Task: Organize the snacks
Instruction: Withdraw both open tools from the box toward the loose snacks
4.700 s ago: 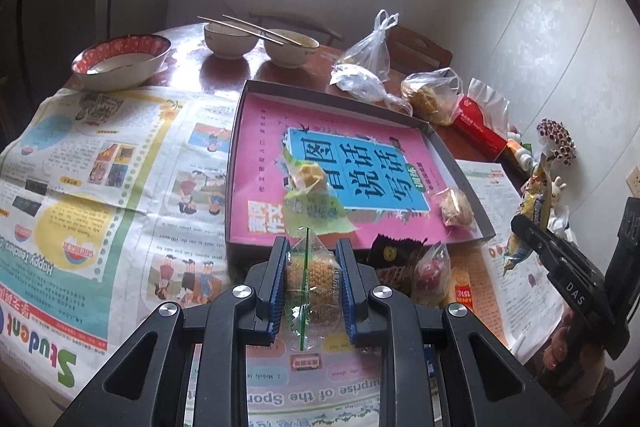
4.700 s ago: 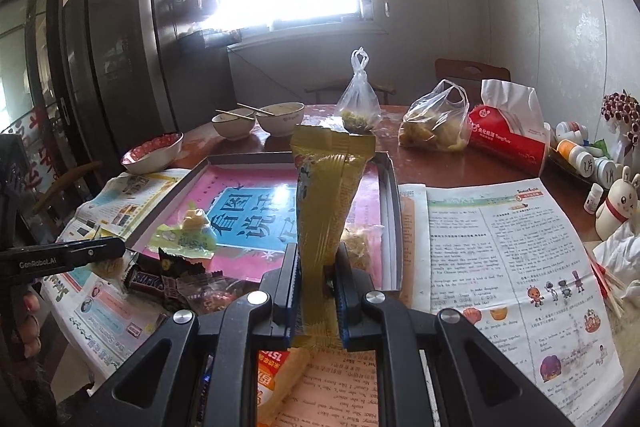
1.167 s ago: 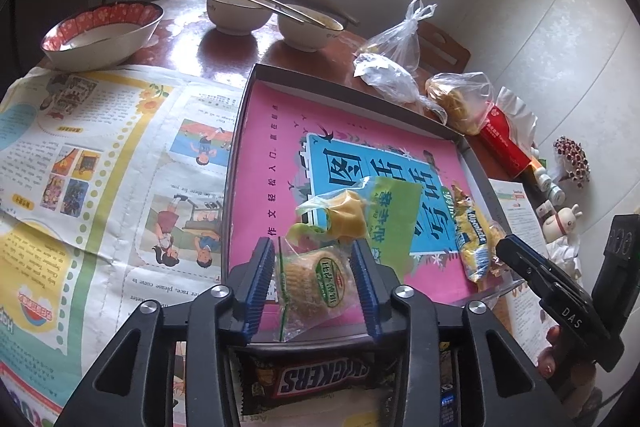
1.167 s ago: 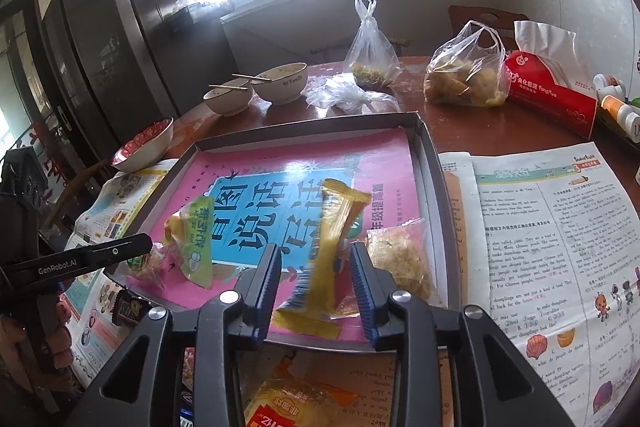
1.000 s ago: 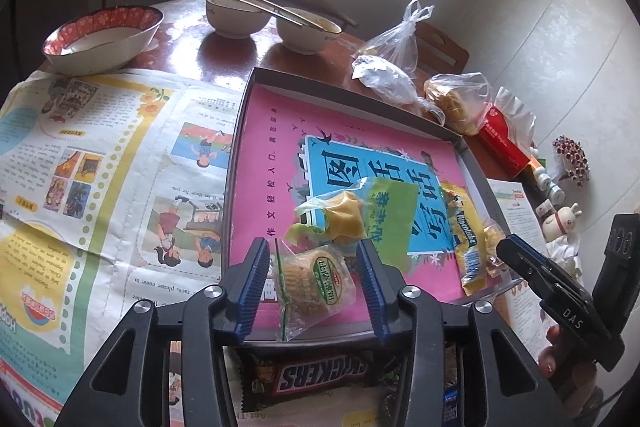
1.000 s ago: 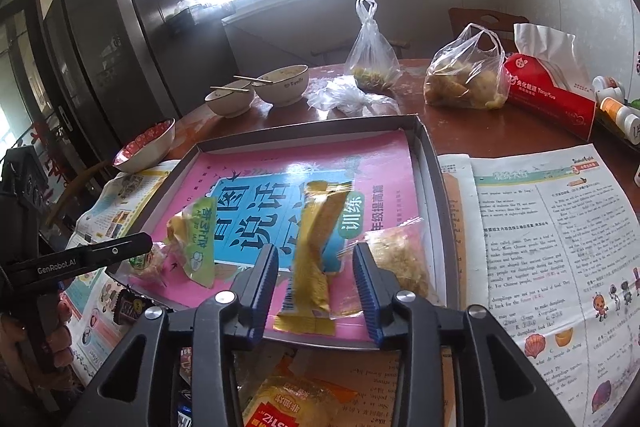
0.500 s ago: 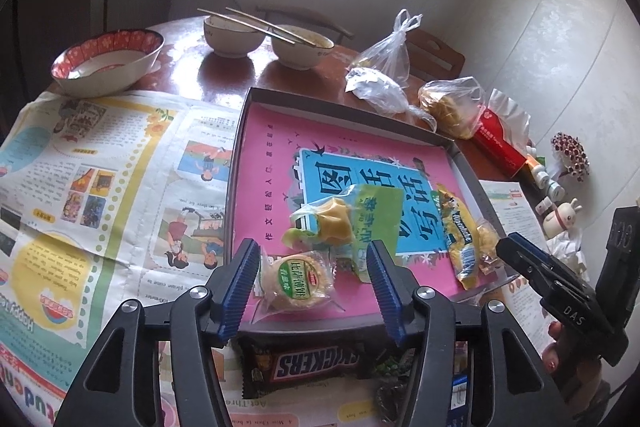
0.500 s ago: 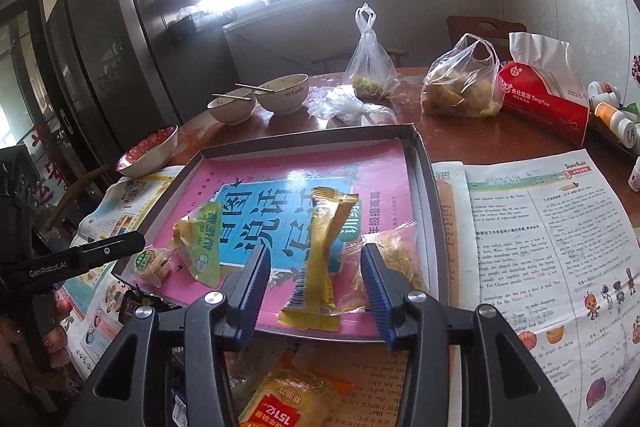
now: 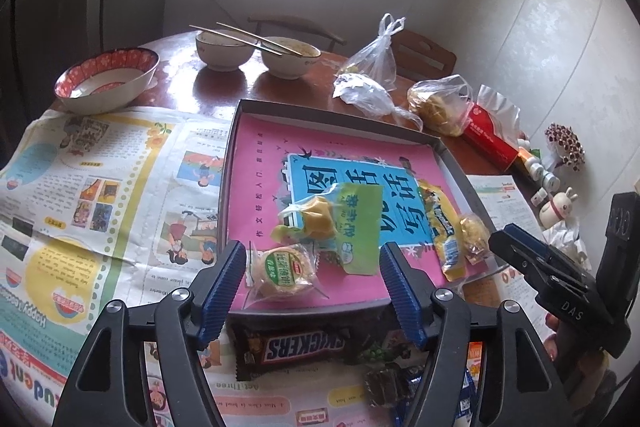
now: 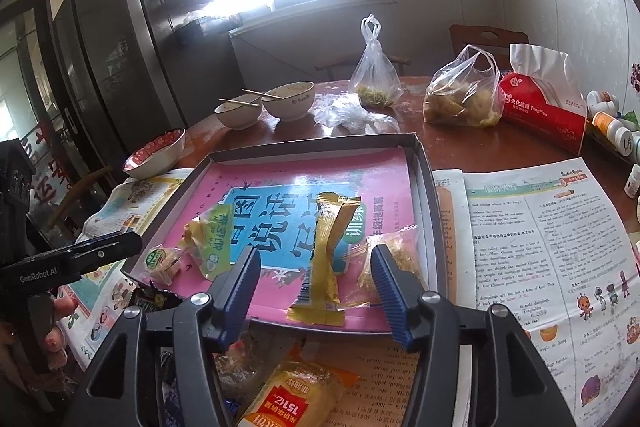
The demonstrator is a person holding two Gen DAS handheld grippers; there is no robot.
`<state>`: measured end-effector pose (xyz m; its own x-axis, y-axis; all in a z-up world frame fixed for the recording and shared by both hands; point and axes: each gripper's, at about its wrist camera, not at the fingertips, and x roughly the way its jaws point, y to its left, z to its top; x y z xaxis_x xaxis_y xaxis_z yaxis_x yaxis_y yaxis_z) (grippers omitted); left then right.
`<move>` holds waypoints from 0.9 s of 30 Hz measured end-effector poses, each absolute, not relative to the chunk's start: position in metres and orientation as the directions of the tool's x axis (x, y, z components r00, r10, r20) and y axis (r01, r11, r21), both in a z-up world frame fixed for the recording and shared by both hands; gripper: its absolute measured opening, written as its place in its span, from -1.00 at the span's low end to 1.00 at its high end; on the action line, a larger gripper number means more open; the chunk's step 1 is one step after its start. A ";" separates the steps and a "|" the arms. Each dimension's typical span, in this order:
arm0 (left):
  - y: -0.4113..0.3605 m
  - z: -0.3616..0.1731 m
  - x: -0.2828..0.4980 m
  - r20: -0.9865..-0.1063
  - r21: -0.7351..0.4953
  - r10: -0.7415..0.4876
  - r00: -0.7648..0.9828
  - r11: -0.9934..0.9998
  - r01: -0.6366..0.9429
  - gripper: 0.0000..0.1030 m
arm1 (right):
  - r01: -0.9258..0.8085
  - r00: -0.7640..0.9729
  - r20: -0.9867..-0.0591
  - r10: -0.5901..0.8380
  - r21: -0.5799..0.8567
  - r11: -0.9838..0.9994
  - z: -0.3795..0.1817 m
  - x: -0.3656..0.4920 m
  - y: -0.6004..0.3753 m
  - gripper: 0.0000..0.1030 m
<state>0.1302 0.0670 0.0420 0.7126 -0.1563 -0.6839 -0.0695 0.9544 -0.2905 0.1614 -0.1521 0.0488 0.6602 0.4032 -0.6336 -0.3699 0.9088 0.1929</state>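
Both tools, left & right, gape empty just short of tray front rim.

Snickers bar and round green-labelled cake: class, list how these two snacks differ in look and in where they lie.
The Snickers bar is long, in a dark opaque wrapper; the round cake is a pale disc in clear plastic with a green label. The Snickers bar lies on the newspaper just outside the tray; the round cake lies inside the tray, near its front rim. Both are wrapped and lying free of any gripper.
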 end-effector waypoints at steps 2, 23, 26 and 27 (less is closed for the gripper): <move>0.064 0.043 0.128 -0.684 -0.293 -0.169 0.709 0.955 -0.054 0.38 | -0.372 0.662 -0.633 0.402 0.188 0.909 0.050 0.160 -0.152 0.18; 0.045 0.052 0.103 -0.685 -0.280 -0.196 0.702 0.960 -0.005 0.38 | -0.381 0.676 -0.618 0.401 0.173 0.908 0.062 0.135 -0.158 0.24; 0.042 0.054 0.099 -0.682 -0.275 -0.195 0.705 0.962 0.000 0.38 | -0.382 0.679 -0.615 0.400 0.169 0.908 0.064 0.132 -0.159 0.24; 0.041 0.055 0.097 -0.681 -0.272 -0.195 0.706 0.962 0.003 0.38 | -0.383 0.680 -0.614 0.401 0.169 0.908 0.065 0.130 -0.159 0.25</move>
